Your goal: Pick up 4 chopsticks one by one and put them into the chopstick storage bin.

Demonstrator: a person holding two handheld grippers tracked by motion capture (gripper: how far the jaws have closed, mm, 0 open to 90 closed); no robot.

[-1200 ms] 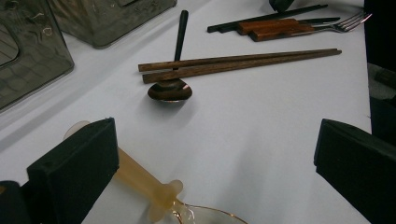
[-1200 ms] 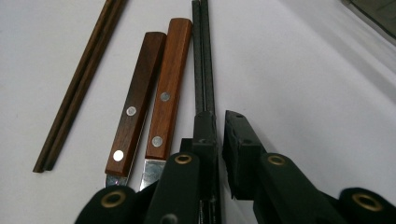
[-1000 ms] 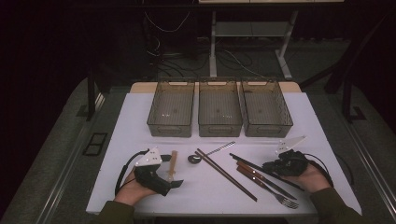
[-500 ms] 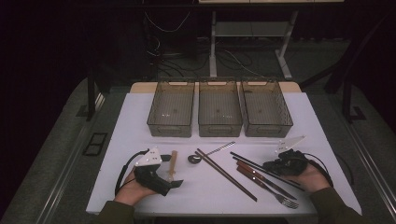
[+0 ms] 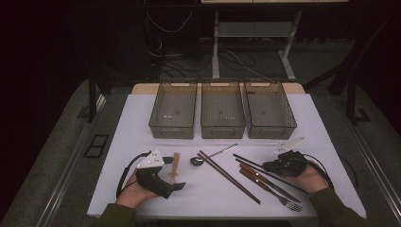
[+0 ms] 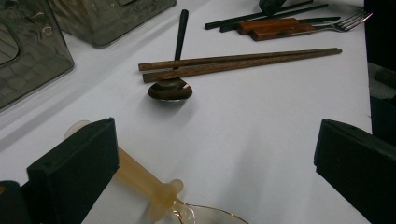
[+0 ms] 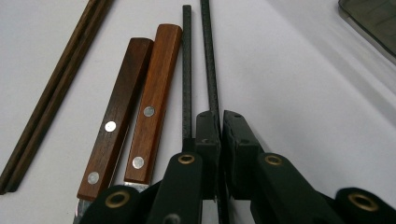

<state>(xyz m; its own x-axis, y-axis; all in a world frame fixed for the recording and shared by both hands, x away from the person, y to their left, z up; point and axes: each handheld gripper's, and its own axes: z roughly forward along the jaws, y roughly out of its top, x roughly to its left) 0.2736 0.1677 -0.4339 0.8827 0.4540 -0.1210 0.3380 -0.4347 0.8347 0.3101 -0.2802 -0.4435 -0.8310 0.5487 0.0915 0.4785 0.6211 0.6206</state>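
The right claw [image 5: 268, 166] lies low on the white bench [image 5: 331, 142], its jaws drawn narrow and pinched on one black chopstick [image 7: 211, 70]. In the right gripper view that stick runs straight out from between the jaws. Its mate, the second black chopstick [image 7: 187, 70], lies just beside the jaws on their left, parallel and apart from the pads. Further left of this claw sit two wooden-handled pieces [image 7: 140, 112], side by side and touching or nearly so. Whether they are knife or fork cannot be told from that view. Beyond them lies the brown chopstick pair [image 7: 56, 93], at an angle to the handles.

The left claw [image 5: 177, 187] rests at the near left of the bench with its jaws wide and nothing gripped. In the left gripper view, a pale-handled spoon [image 6: 144, 182] lies just inside the left jaw, its handle passing partly behind that jaw and its clear bowl at the bottom edge. Contact with the pad cannot be confirmed. Ahead of this claw, well apart, a dark spoon [image 6: 170, 88] sits with the brown chopstick pair laid across its handle.

Three grey bins [image 5: 222, 118] stand in a row beyond both claws, at the far side of the bench.
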